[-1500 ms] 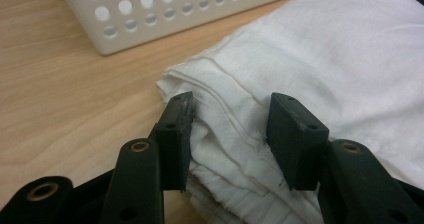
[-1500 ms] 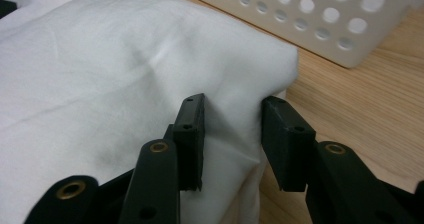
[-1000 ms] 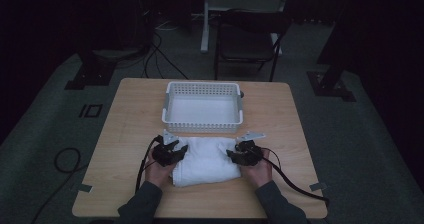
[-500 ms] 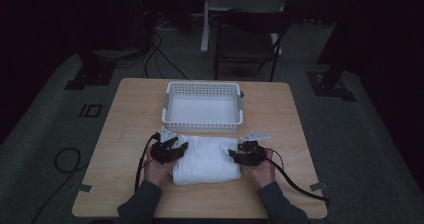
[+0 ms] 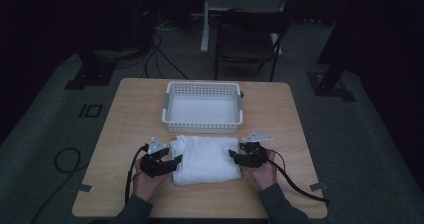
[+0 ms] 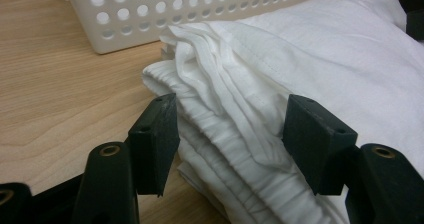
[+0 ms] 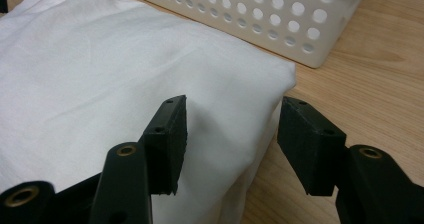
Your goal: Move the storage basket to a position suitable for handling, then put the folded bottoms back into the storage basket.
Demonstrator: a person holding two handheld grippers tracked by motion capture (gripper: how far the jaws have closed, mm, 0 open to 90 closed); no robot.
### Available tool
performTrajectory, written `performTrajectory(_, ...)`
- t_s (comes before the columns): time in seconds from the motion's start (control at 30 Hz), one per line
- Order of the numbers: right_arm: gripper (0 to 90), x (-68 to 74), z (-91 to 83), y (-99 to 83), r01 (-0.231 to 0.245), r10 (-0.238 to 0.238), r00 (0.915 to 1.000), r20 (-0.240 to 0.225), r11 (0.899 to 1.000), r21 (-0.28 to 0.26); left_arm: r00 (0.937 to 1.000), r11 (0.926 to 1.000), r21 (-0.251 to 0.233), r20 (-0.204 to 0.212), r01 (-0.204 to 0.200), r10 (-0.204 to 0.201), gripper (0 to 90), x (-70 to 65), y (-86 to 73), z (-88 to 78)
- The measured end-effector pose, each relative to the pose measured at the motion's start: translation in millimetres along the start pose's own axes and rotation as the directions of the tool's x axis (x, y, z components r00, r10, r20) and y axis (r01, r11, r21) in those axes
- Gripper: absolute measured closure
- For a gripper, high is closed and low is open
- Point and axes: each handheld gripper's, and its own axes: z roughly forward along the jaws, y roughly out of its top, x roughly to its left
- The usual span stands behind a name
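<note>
The folded white cloth [image 5: 206, 159] lies on the table [image 5: 125, 109], just near of the white basket [image 5: 202, 106]. The left gripper [image 6: 227, 134] has just been opening, its jaws apart around the layered left edge; the right gripper [image 7: 230, 139] has also been opening, its jaws straddling the right corner, seemingly without pinching it. If either closes on only the top layers, the fold could spill apart on lifting. The basket's near wall stands in the way and must be cleared.

One folded white cloth [image 5: 206, 159] lies on one wooden table [image 5: 135, 114]. One white perforated basket [image 5: 202, 106] stands there. Two grippers work, left gripper [image 5: 174, 160] and right gripper [image 5: 233, 154].
</note>
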Motion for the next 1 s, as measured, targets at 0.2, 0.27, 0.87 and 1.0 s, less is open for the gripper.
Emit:
performTrajectory(0.2, 40.3, -0.9, 2.1, 1.5, -0.003, 0.003, 0.9999, 0.011, 1.0, -0.006, 0.9995, 0.9995, 0.001, -0.005, 0.032, -0.032, 29.3, 3.1, 4.4, 5.2)
performTrajectory(0.27, 35.9, -0.4, 4.6, 3.1, -0.018, 0.018, 0.9998, 0.003, 1.0, -0.007, 0.9983, 0.9983, -0.003, 0.002, 0.058, -0.058, 24.1, 3.3, 6.9, 8.3)
performTrajectory(0.87, 11.2, -9.7, 35.6, 2.0, -0.111, 0.114, 0.9929, -0.032, 0.989, 0.102, 0.992, 0.9897, 0.093, 0.053, 0.109, -0.115, 8.0, 20.8, -1.0, 32.3)
performTrajectory(1.0, 10.7, -14.9, 41.0, 1.0, -0.146, 0.154, 0.9861, -0.061, 0.981, 0.124, 0.9889, 0.9849, 0.119, 0.065, 0.126, -0.134, 5.2, 25.3, -2.1, 37.7)
